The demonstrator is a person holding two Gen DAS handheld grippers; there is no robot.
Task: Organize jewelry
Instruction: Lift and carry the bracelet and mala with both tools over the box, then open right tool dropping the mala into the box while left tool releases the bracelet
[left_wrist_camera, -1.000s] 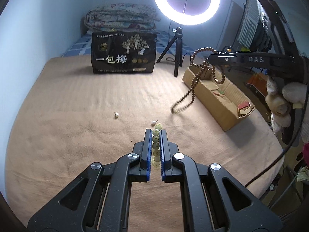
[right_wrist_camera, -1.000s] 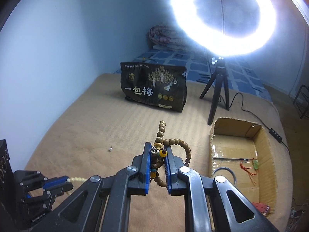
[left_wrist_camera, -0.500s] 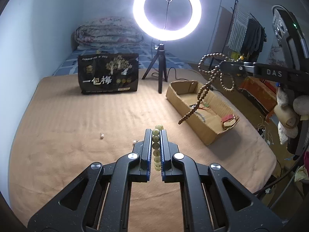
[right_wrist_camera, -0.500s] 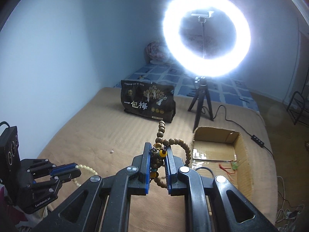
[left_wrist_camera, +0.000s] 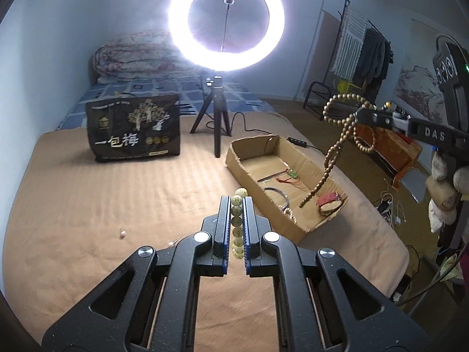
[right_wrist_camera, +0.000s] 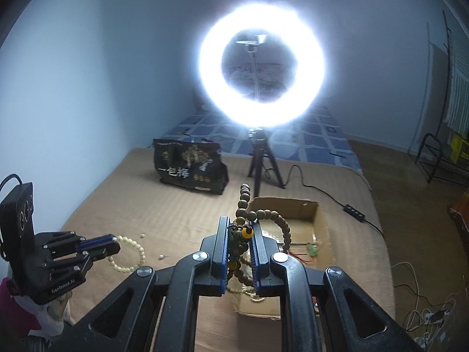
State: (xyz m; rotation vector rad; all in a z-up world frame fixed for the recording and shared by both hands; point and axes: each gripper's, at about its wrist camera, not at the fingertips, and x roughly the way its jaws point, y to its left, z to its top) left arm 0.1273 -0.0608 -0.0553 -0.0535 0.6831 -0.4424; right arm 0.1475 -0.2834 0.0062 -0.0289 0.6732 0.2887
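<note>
The left gripper is clamped on a pale bead bracelet, and the right gripper is clamped on a long brown bead necklace dangling over the cardboard box. The box already holds a bangle and a red bracelet. Both held strands remain to be dropped in, and two small pieces, one a small pearl, lie loose on the blanket.
</note>
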